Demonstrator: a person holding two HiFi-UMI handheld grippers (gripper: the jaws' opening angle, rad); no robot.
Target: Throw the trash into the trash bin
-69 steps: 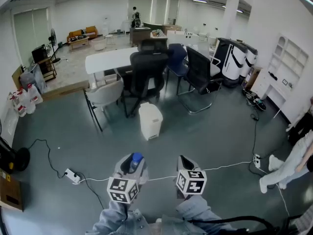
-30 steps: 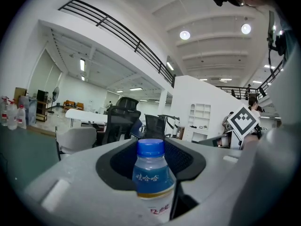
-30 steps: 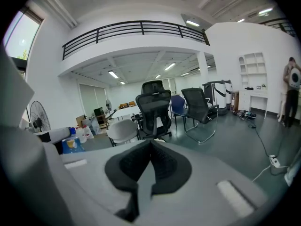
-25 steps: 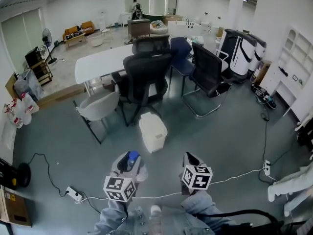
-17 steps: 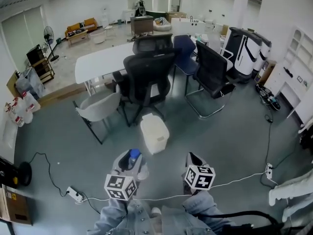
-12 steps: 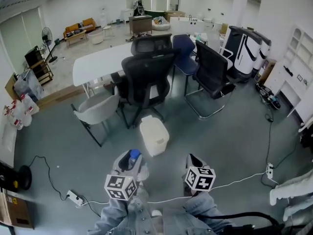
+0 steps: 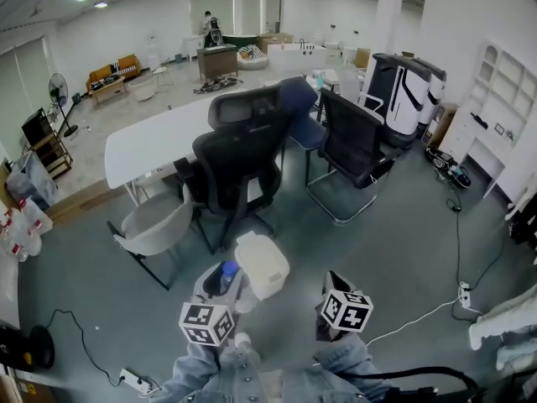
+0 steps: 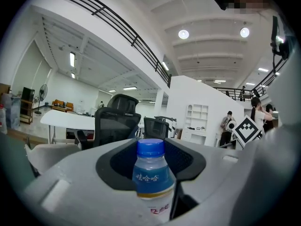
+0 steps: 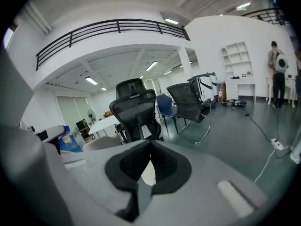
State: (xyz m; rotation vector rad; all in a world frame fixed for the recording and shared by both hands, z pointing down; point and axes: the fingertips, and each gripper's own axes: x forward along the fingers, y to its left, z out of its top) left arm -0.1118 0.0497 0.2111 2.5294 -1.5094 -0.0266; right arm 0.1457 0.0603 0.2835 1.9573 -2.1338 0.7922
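A small clear bottle (image 8: 151, 178) with a blue cap and blue label stands upright between the jaws of my left gripper (image 8: 151, 146), which is shut on it. In the head view the left gripper (image 7: 225, 279) holds the bottle (image 7: 229, 269) just left of the white lidded trash bin (image 7: 262, 264), almost touching it. My right gripper (image 7: 334, 279) hangs to the right of the bin with nothing in it. In the right gripper view its jaws (image 9: 150, 147) meet at the tips, and a sliver of the white bin (image 9: 147, 173) shows behind them.
Behind the bin stand black office chairs (image 7: 239, 162) (image 7: 352, 141), a grey chair (image 7: 155, 225) and a long white table (image 7: 143, 141). A power strip (image 7: 134, 382) and a white cable (image 7: 419, 313) lie on the grey floor. A person's legs (image 7: 503, 330) show at the right edge.
Both grippers and the view have moved forward across the floor. The trash bin has come from well ahead to right beside the left gripper. The bottle stays gripped.
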